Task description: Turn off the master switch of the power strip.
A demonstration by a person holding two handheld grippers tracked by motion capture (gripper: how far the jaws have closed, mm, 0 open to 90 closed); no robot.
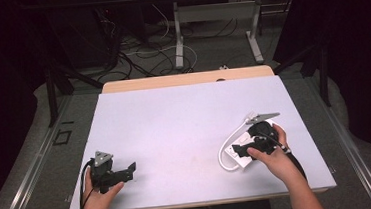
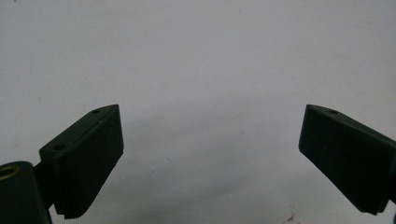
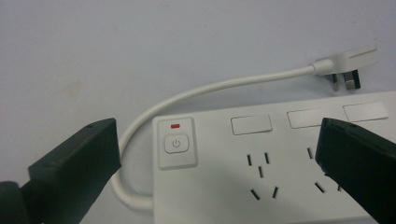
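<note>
A white power strip (image 3: 280, 163) lies flat on the table at the right front. Its power button (image 3: 176, 143) sits under a small red light, with several sockets beside it. A short white cable (image 3: 196, 93) loops from its end to a white plug (image 3: 348, 70) lying on the surface. My right gripper (image 3: 217, 126) hovers just above the strip, open, with one jaw on either side of the button end. From above, the right gripper (image 1: 241, 148) partly hides the strip (image 1: 239, 159). At the left front, my left gripper (image 1: 128, 170) is open over bare table, and its gripper view (image 2: 210, 116) has nothing between the jaws.
The pale mat (image 1: 184, 119) covers the tabletop, with a wooden edge (image 1: 186, 78) at the far side. Beyond it are floor cables (image 1: 144, 52) and another table's legs (image 1: 178, 40). Black frame posts (image 1: 51, 90) stand left and right.
</note>
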